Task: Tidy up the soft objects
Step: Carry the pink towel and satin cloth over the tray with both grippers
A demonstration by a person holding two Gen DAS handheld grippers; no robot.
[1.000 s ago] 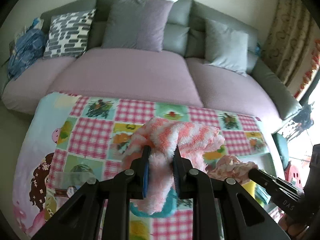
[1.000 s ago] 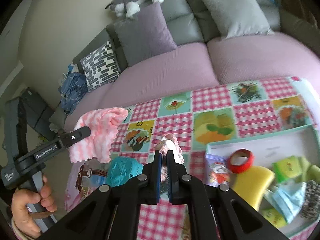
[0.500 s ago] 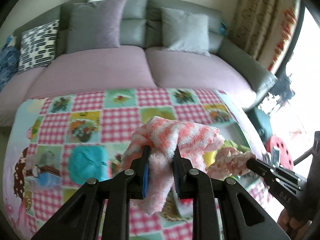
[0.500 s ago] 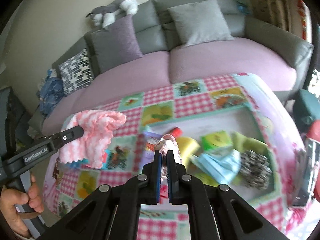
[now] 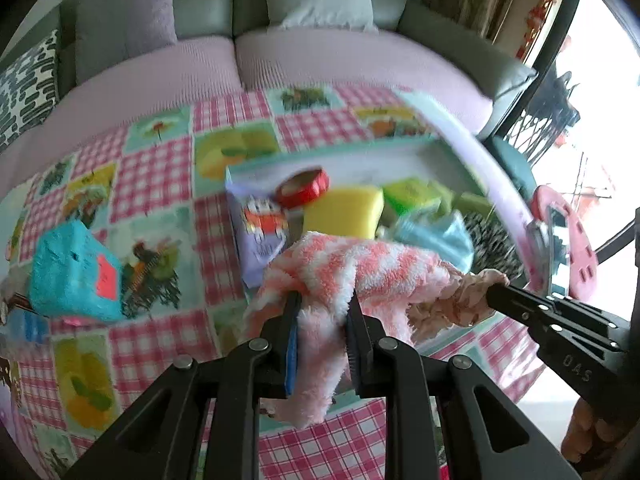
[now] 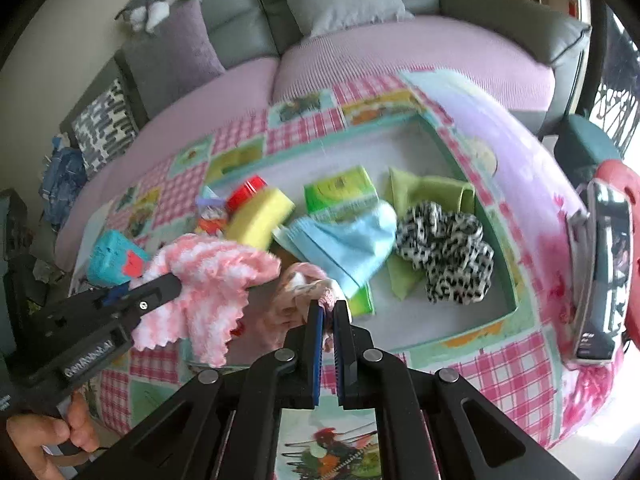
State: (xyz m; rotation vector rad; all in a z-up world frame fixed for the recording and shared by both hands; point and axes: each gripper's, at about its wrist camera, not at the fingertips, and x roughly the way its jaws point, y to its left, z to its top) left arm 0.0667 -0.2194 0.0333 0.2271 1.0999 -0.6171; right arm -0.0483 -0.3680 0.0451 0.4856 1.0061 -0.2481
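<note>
My left gripper (image 5: 322,300) is shut on a fluffy pink-and-white striped cloth (image 5: 352,268), which hangs over the near edge of a shallow teal-rimmed tray (image 6: 496,220). My right gripper (image 6: 328,306) is shut on a small pale pink ruffled fabric piece (image 6: 304,288), held just right of the striped cloth (image 6: 212,276). In the left wrist view the right gripper (image 5: 494,292) pinches that ruffled piece (image 5: 456,300) beside the cloth. The tray holds a yellow sponge (image 6: 260,216), a light blue cloth (image 6: 348,240), a black-and-white patterned fabric (image 6: 444,244) and a green cloth (image 6: 432,192).
A turquoise sponge block (image 5: 76,276) with a red label lies on the checked tablecloth (image 5: 156,168) left of the tray. Red tape roll (image 5: 304,190), a purple packet (image 5: 260,232) and a green packet (image 6: 340,192) sit in the tray. A sofa (image 6: 400,48) stands behind. A phone (image 6: 604,272) lies at right.
Both grippers carried their fabrics rightward and down, from over the tablecloth's left part to over the tray. The tray contents now fill the view. Neither grip changed.
</note>
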